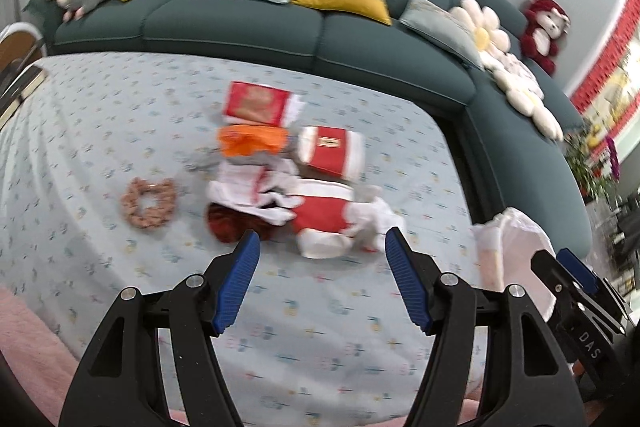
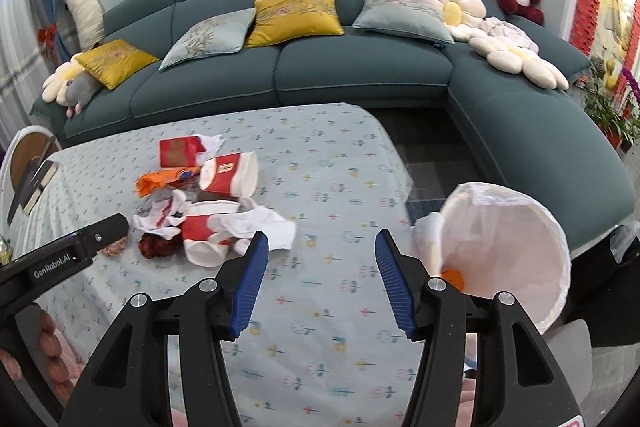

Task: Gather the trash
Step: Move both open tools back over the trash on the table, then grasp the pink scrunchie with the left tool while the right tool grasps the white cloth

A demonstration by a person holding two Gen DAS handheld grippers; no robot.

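**Mia:** Where is the trash?

**Ben:** It sits in a heap on the table with the flowery cloth (image 2: 320,187). The left gripper (image 1: 322,247) hangs right over the near edge of the heap. Its jaws are apart and nothing is between them.

**Mia:** What is closest to it?

**Ben:** A squashed red and white paper cup (image 1: 324,223). It lies just ahead of the left gripper's tips, a bit nearer the right finger. Its long side runs from near to far, tipped a little sideways.

**Mia:** And the right gripper (image 2: 318,247)?

**Ben:** Its jaws are apart too, and it holds nothing. The heap lies ahead and off to its left. A bit of white paper (image 2: 276,227) is just beside its left finger.

**Mia:** Where does the trash go?

**Ben:** In the bin with the white bag (image 2: 508,251). It is just to the right of the right gripper, past the table edge. Something orange is already inside.

**Mia:** So who grabs?

**Ben:** I think the left one. It is nearer the cup. The right one is nearer the bin.
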